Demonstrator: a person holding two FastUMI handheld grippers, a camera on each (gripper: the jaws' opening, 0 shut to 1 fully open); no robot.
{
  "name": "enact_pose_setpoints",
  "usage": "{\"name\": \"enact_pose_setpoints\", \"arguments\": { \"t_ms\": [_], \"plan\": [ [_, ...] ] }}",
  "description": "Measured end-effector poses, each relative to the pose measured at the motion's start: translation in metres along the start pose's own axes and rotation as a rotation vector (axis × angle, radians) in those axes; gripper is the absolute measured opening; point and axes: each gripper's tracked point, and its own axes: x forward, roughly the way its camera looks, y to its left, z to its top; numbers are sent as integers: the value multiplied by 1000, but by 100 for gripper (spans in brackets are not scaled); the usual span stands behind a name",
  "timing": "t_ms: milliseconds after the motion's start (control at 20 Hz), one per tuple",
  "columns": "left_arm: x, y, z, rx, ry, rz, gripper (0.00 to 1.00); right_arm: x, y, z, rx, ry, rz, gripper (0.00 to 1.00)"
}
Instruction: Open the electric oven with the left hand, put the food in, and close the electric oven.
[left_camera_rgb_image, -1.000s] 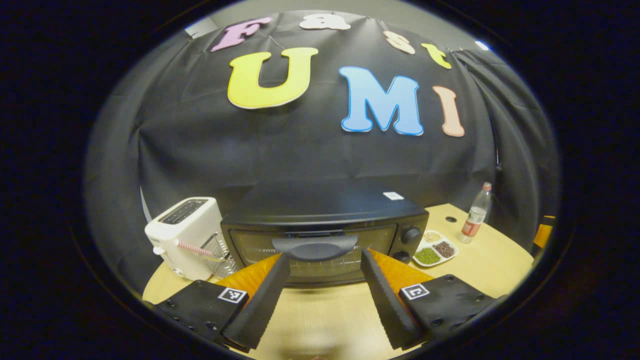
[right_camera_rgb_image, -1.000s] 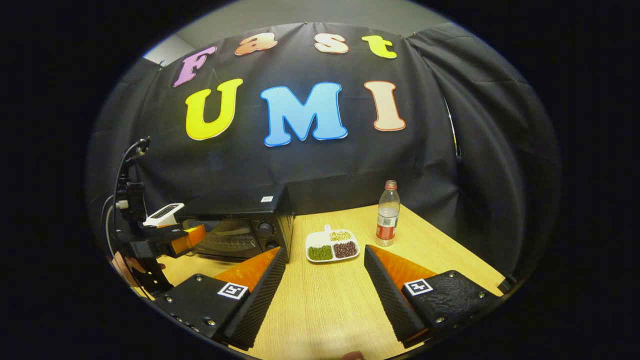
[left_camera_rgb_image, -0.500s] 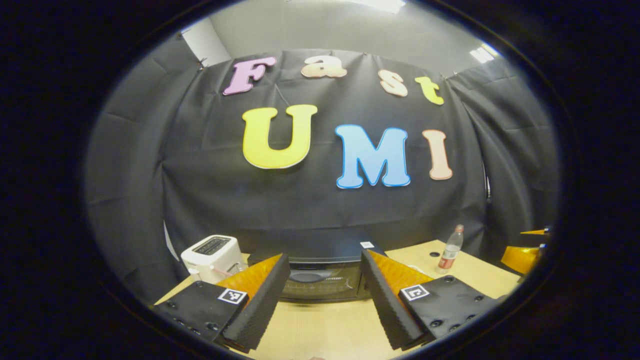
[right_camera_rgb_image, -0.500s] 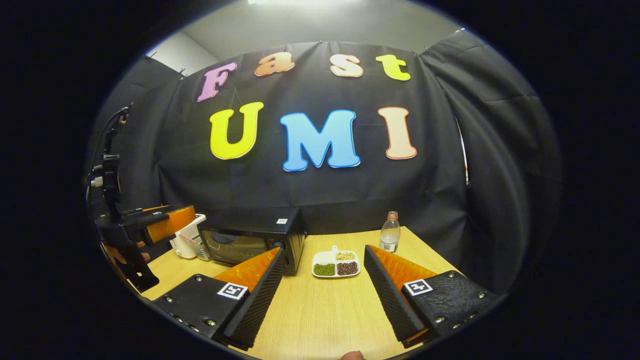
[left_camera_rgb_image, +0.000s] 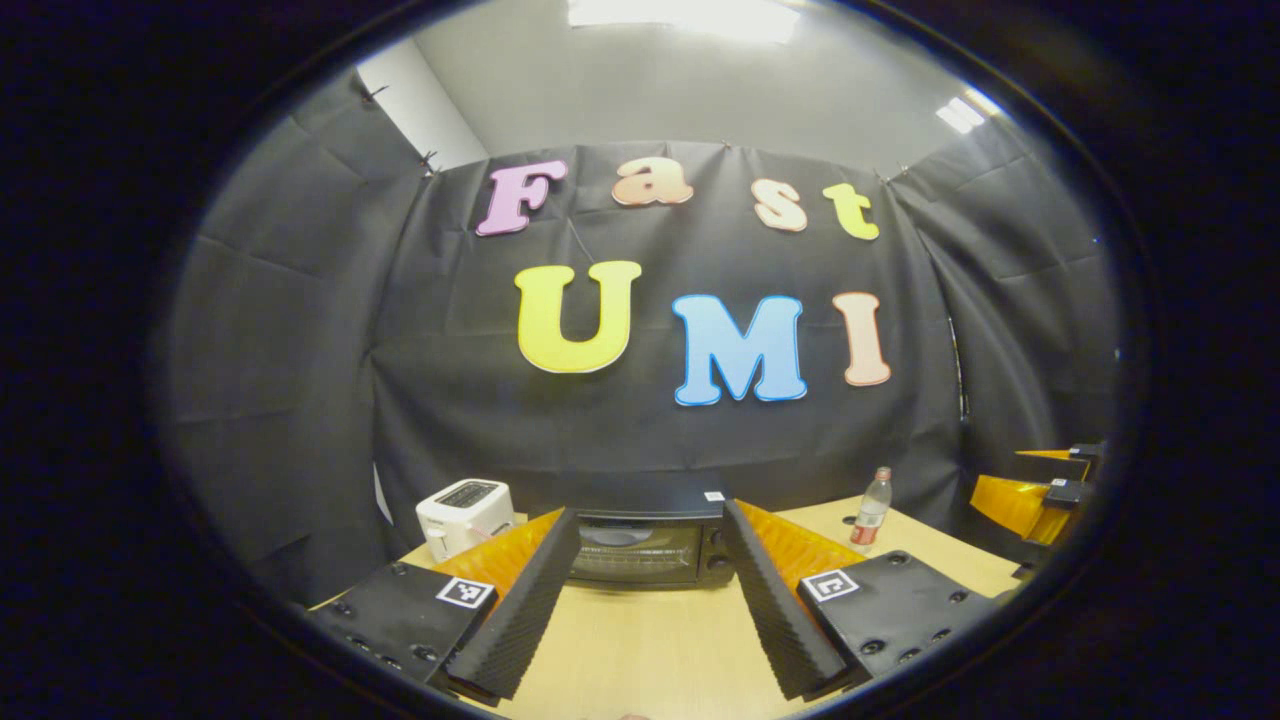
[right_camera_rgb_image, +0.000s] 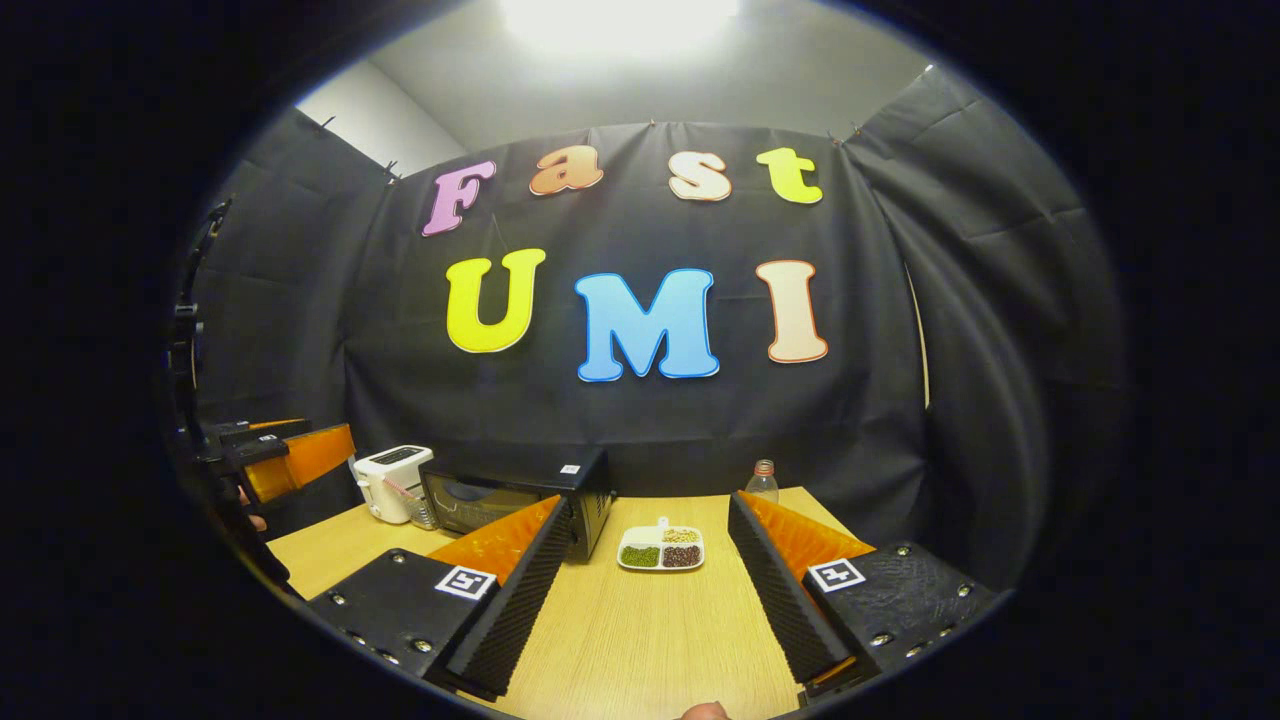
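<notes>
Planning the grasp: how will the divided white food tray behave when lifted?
The tray looks shallow and rigid, so probably light. Its three compartments hold loose beans or grains, which could spill if tilted. The small tab at its far edge may offer a narrow, possibly slippery hold.

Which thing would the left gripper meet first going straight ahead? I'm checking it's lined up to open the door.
Probably the electric oven: its shut door sits between the open jaws of the left gripper, with bare table before it. Depth is unclear.

The left gripper (left_camera_rgb_image: 648, 600) is held level with its two fingers spread wide and nothing between them. The right gripper (right_camera_rgb_image: 650, 590) is likewise level, its fingers parted wide and empty.
</notes>
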Motion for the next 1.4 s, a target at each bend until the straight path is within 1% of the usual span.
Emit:
{"name": "enact_pose_setpoints", "arguments": {
  "t_ms": [150,300,550,650,700,750,800,1400],
  "plan": [
    [-25,6,11,20,-24,-1,100,-17,5,6,11,-17,-5,98],
    [-45,14,14,18,-35,-10,100,-31,16,7,13,-27,-9,98],
    [-63,37,22,20,-53,-20,100,-48,29,9,25,-47,-46,98],
    [-65,43,21,21,-58,-20,100,-52,32,6,32,-48,-54,98],
    [-65,46,22,20,-58,-20,96,-54,35,8,33,-51,-55,98],
    [-67,49,21,19,-58,-19,96,-56,35,9,30,-56,-57,98],
    [-68,51,21,19,-59,-19,100,-56,36,10,28,-56,-59,98],
    [-69,58,26,6,-74,-22,100,-59,45,33,-11,-98,-55,98]
  ]
}}
